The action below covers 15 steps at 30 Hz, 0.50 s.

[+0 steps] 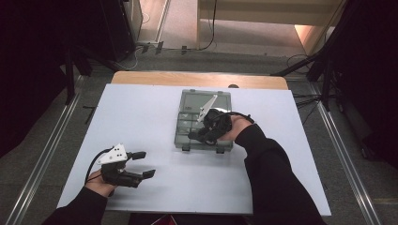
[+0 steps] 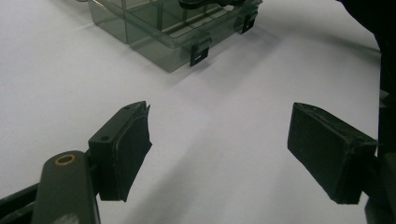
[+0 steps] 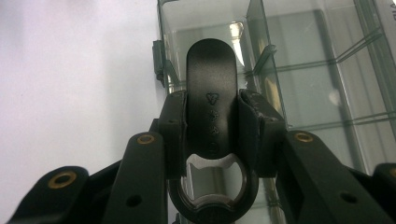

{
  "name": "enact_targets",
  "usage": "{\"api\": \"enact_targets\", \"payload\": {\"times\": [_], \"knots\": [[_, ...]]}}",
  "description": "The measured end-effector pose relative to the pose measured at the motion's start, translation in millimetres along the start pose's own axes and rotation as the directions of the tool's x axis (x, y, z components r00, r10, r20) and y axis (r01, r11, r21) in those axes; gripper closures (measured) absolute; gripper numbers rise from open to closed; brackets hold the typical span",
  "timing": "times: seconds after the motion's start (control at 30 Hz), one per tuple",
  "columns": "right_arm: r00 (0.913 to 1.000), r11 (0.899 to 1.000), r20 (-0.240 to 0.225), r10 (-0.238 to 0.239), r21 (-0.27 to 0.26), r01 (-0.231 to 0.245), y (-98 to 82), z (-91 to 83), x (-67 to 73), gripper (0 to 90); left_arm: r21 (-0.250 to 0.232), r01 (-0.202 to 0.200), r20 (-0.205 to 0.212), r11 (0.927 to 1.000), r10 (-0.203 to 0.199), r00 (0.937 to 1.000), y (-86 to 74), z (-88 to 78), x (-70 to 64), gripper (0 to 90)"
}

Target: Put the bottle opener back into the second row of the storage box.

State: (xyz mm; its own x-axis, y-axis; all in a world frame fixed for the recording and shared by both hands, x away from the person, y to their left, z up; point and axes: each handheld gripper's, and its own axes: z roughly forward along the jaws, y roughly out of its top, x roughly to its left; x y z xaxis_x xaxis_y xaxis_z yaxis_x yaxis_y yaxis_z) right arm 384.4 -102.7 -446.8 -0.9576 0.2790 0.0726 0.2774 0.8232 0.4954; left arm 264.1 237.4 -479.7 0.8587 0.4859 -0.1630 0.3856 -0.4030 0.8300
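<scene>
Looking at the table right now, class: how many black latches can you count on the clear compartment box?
2. Both sit on the box's near edge: one latch at its left corner, the other latch further right, beside the right gripper. Others may be hidden.

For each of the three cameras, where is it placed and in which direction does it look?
High view: above the table, looking forward and down; both forearms and hands show.
Left gripper view: on the left gripper, facing the clear box; open fingers.
Right gripper view: on the right gripper, over the box, fingers clamping a black bottle opener.
All three share the box.
</scene>
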Motion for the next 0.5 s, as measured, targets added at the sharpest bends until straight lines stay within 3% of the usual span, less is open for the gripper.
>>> {"api": "enact_targets", "payload": {"times": [0.13,0.5], "knots": [[1.0,1.0,0.002,-0.005,-0.014,0.005,-1.0,1.9,-0.1,63.6,-0.001,0.001,-0.003,1.0,-0.001,1.0,-0.2,-0.5,0.0,21.1],[0.9985,0.993,0.002,0.055,-0.108,-0.055,-4.2,-9.6,3.9,48.2,0.0,0.002,-0.004,1.0,-0.002,1.0,-0.3,-0.4,-0.2,21.1]]}}
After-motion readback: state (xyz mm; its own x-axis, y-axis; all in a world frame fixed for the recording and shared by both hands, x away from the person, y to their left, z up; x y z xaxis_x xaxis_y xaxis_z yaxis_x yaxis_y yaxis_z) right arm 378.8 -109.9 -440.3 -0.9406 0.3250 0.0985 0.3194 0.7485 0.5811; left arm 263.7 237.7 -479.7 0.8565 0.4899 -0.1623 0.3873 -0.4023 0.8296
